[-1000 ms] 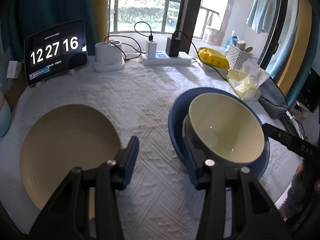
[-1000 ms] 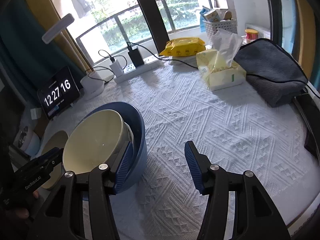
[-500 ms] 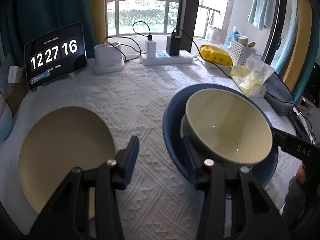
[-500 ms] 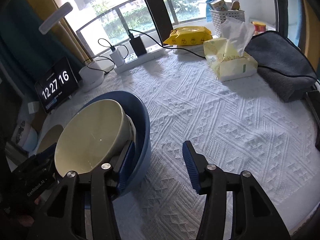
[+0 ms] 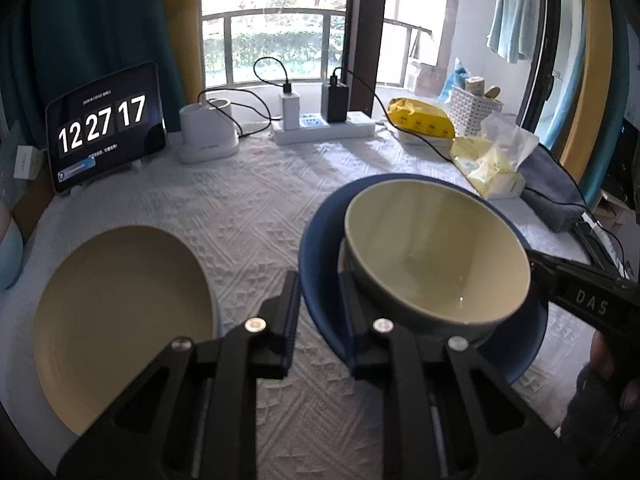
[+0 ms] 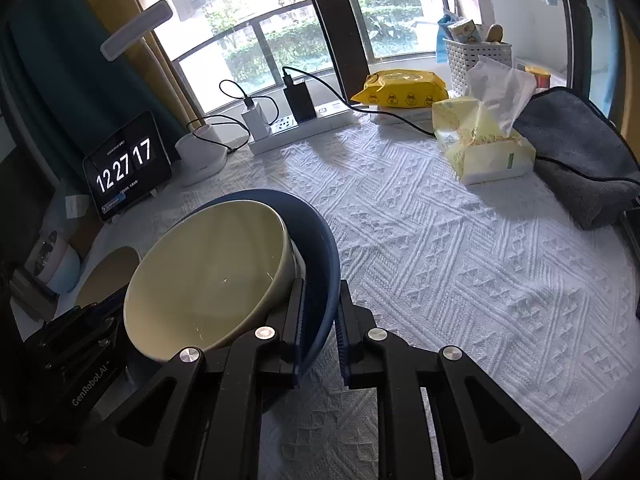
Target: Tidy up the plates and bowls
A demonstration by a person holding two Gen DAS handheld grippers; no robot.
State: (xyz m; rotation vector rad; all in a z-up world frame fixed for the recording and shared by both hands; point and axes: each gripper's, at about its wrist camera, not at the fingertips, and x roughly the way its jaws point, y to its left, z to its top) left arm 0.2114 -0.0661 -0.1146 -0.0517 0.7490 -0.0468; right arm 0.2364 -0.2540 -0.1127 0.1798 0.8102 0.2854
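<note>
Bowls nested near the table's front: we see a cream bowl (image 5: 436, 256) sitting inside a blue bowl (image 5: 320, 240), tilted, on the white textured tablecloth (image 5: 248, 208). Left gripper (image 5: 318, 304) has just closed its jaws and now pinches the near-left rim of the blue bowl, one pad outside the wall, the other inside between the blue wall and the cream bowl. From the right wrist view we see the same stack, cream bowl (image 6: 208, 276) in blue bowl (image 6: 320, 240), and the right gripper (image 6: 320, 320) has also just closed, clamped narrow on the blue rim at the stack's right side, inner pad beside the cream bowl. So both grippers hold the blue bowl on opposite edges. We cannot tell if the stack is lifted or resting on the cloth.

A cream plate (image 5: 120, 312) lies flat on the cloth to the left of the bowls, apart from them, untouched. At the far side we note a tablet clock (image 5: 106, 124) reading 12 27 17, a white charger base (image 5: 206, 132), a power strip (image 5: 324, 128) with plugs and cables, a yellow wipes pack (image 5: 420, 122), a tissue pack (image 6: 484, 144) and a grey cloth (image 6: 576, 152) at the right edge.
</note>
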